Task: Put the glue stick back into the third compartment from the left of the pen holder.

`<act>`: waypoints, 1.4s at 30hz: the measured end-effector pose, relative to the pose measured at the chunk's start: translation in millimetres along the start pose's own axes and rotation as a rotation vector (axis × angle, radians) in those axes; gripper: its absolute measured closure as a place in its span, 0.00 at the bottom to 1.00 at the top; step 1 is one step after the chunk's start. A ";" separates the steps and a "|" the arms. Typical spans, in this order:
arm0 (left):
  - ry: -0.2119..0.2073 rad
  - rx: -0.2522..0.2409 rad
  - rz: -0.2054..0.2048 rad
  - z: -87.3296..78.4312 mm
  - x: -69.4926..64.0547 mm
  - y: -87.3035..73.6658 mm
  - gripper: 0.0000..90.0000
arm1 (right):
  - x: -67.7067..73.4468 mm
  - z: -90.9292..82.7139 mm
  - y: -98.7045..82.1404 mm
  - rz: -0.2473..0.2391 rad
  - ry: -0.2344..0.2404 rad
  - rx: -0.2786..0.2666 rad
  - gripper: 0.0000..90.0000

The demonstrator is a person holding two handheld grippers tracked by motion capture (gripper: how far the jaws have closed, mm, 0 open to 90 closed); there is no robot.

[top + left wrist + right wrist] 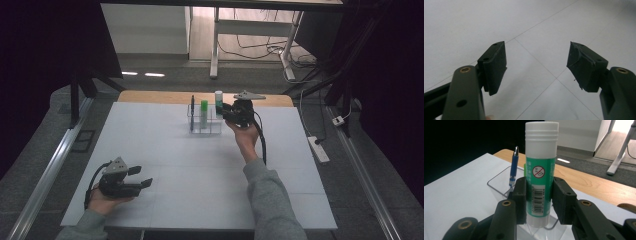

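Black fingers (521, 200) of right gripper (539, 200) squeeze round green-and-white glue stick (541, 170), stick upright. Stick sits just above clear plastic holder box (204, 124), at box's right end. Blue pen (514, 166) and green stick (204, 111) stand inside box. Left gripper (536, 65) far from box, near table's (200, 175) front edge, fingers wide apart, holding nothing.

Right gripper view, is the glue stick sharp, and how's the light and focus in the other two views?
Right gripper view: the glue stick is sharp, its barcode readable; the background is softer. Left gripper view: the jaws are slightly soft over the evenly lit white table. High view: dim, dark at both sides, bright floor beyond.
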State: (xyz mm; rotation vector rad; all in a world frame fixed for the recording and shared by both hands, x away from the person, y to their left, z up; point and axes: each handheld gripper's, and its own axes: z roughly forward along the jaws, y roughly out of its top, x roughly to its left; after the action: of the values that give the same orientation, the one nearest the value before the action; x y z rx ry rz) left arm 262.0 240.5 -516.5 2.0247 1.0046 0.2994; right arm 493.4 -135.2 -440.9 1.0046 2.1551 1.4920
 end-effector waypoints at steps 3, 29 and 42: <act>0.000 0.004 0.002 0.5 -0.2 -0.1 0.35 | -1.7 5.7 1.2 -0.001 -0.010 0.000 0.73; -0.001 0.006 0.002 -0.8 0.9 -0.9 0.34 | -7.8 20.9 -8.0 0.065 0.000 -0.035 0.50; 0.003 0.007 0.004 -0.2 -0.3 -0.8 0.34 | -6.9 -10.9 -11.8 0.010 -0.046 -0.021 0.49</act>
State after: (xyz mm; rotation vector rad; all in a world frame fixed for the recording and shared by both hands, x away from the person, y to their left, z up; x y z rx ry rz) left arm 261.3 240.7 -516.9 2.0333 1.0054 0.3017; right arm 487.2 -149.8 -448.2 1.0344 2.1011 1.4785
